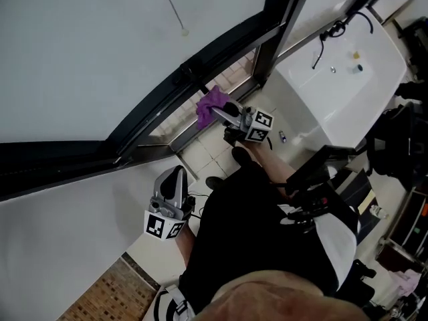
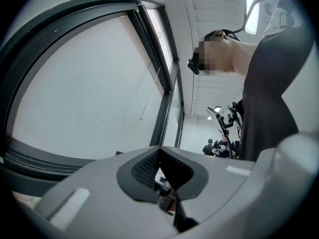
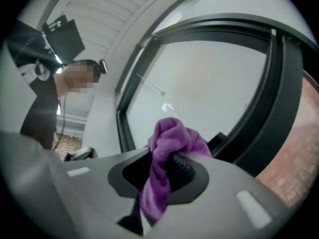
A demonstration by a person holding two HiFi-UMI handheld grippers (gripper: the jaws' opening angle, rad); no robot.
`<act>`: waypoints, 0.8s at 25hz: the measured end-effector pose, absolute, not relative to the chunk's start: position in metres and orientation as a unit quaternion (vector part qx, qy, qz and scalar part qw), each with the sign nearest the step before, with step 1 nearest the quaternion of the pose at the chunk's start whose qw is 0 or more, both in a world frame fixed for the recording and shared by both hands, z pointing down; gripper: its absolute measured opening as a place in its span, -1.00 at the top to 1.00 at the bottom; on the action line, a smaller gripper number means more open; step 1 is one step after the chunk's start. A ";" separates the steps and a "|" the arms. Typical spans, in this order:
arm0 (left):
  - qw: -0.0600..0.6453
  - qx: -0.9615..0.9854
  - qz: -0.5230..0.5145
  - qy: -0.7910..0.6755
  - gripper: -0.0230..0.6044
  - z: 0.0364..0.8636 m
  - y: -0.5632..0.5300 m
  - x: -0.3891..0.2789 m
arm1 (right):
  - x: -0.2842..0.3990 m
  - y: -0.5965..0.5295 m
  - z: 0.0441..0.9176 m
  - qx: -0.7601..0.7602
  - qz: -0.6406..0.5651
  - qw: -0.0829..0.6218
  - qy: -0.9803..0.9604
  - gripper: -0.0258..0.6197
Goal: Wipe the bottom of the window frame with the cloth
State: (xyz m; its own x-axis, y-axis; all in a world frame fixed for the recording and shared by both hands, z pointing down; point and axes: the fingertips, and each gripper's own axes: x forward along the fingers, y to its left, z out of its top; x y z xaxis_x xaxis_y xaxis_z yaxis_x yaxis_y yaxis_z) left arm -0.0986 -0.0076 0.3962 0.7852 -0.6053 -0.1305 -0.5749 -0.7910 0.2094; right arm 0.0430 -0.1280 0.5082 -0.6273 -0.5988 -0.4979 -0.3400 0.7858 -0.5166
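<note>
So my right gripper (image 1: 225,114) is clamped down on the purple cloth (image 1: 211,105). The jaws pinch it around the middle, with a bunched wad poking out past the tips and a tail hanging down below them. Just ahead of that wad is the bottom rail of the dark window frame (image 1: 175,136), though I honestly can't tell if it's touching. My left gripper (image 1: 176,174) is well off to the side and back from the right one, jaws pressed together with nothing in them, pointing up at the glass (image 2: 89,93).
</note>
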 end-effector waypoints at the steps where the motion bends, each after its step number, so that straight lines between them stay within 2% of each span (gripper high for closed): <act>1: 0.082 0.942 -0.096 -0.311 0.93 0.397 -0.010 -0.097 | 0.053 -0.113 0.501 -0.263 -0.177 0.340 0.885 0.70; 3: 0.088 0.943 -0.095 -0.308 0.93 0.401 -0.013 -0.094 | 0.078 -0.110 0.487 -0.296 -0.151 0.318 0.888 0.70; 5: 0.089 0.943 -0.094 -0.306 0.93 0.403 -0.016 -0.091 | 0.096 -0.146 0.474 -0.354 -0.123 0.260 0.890 0.70; 8: 0.085 0.944 -0.093 -0.305 0.93 0.400 -0.013 -0.084 | 0.084 -0.220 0.458 -0.385 -0.084 0.126 0.910 0.70; 11: 0.077 0.940 -0.094 -0.318 0.93 0.398 -0.011 -0.084 | 0.060 -0.281 0.478 -0.392 -0.089 -0.009 0.916 0.69; 13: 0.073 0.936 -0.095 -0.332 0.93 0.397 -0.009 -0.087 | 0.041 -0.297 0.495 -0.372 -0.102 -0.069 0.920 0.69; 16: 0.070 0.929 -0.097 -0.351 0.93 0.396 -0.009 -0.092 | 0.029 -0.297 0.502 -0.350 -0.105 -0.094 0.926 0.70; 20: 0.069 0.924 -0.099 -0.363 0.93 0.398 -0.012 -0.087 | 0.032 -0.277 0.494 -0.285 -0.119 -0.062 0.949 0.70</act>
State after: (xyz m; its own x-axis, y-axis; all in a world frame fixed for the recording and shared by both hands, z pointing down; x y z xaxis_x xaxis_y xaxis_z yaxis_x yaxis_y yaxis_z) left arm -0.0870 -0.0121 0.3977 0.7165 -0.6848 -0.1329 -0.6574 -0.7266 0.1995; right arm 0.0324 -0.2768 0.4938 -0.8299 -0.5264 0.1848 -0.5558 0.8090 -0.1914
